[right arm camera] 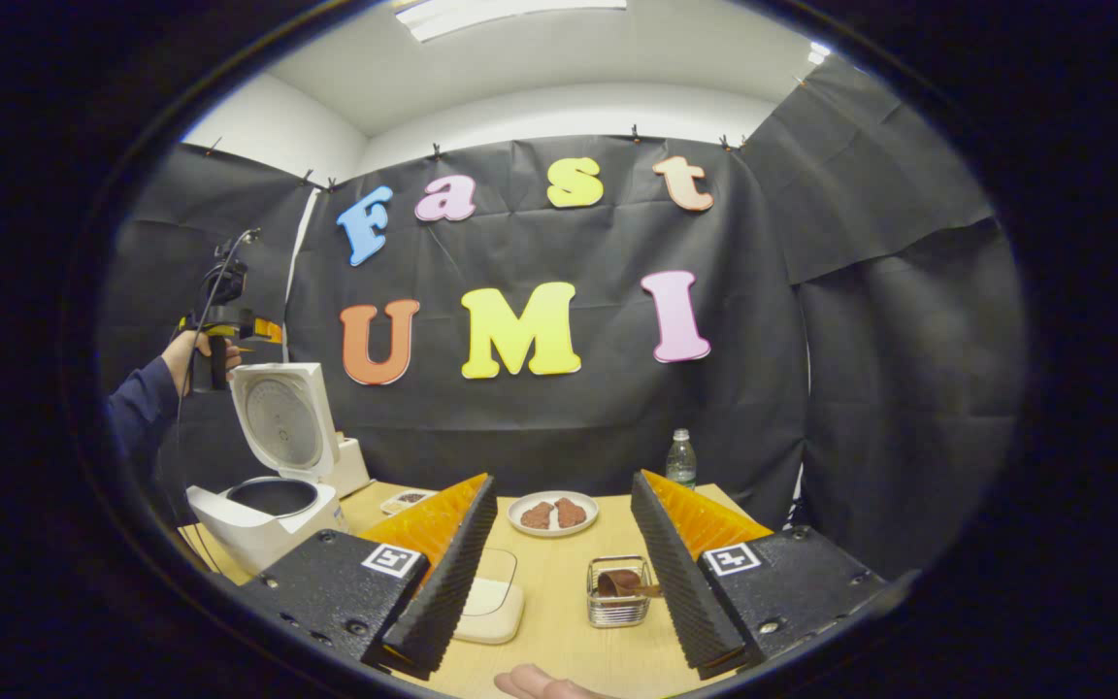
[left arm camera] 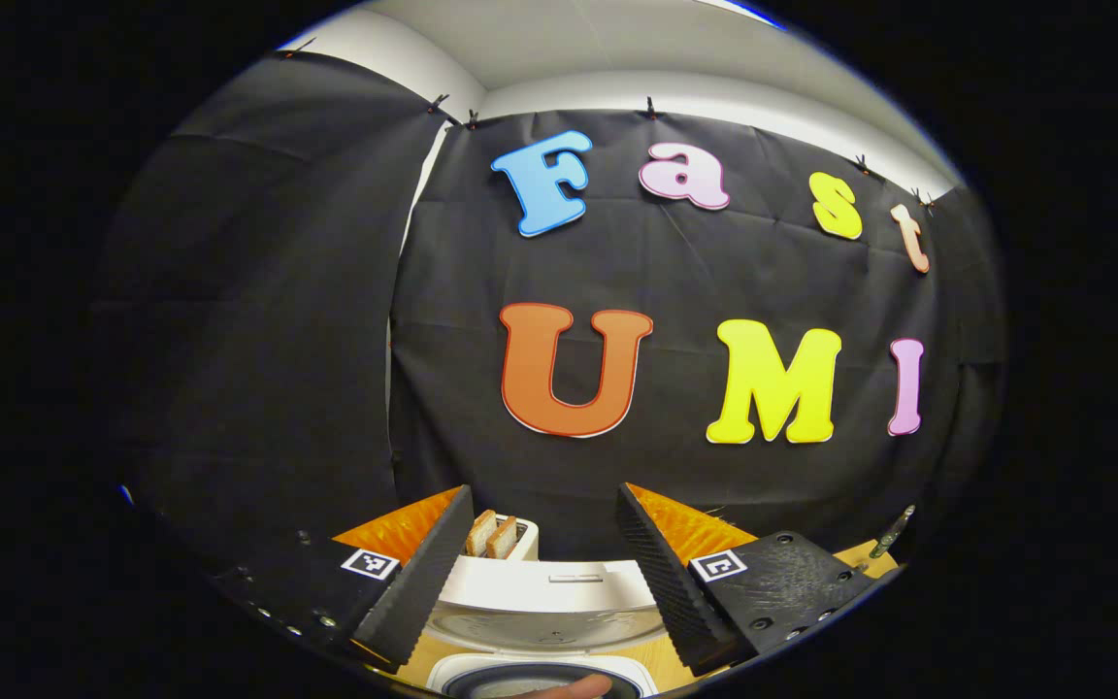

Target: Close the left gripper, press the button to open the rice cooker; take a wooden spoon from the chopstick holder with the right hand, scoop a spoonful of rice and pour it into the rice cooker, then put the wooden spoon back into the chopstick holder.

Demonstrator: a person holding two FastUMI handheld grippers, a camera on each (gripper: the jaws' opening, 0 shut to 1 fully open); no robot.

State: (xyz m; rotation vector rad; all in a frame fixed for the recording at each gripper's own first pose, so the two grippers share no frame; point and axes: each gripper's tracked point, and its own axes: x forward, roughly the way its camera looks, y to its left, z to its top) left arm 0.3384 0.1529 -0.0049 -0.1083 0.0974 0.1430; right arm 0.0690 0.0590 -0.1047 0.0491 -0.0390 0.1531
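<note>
On the bench (right arm camera: 559, 602) the cooker (right arm camera: 263, 505) stands at the left with its lid (right arm camera: 282, 419) raised, my left gripper (left arm camera: 540, 573) spread empty above it, my right gripper (right arm camera: 559, 563) likewise spread empty over the glass holder (right arm camera: 617, 592) with the spoon (right arm camera: 623, 581) in it.

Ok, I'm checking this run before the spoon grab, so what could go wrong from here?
1. The wooden spoon lies low in the small chopstick holder. The right gripper, jaws open, might catch the holder's rim and tip it.
2. The left gripper hangs close above the rice cooker, whose lid stands upright. A bump could swing it shut before any rice goes in.
</note>
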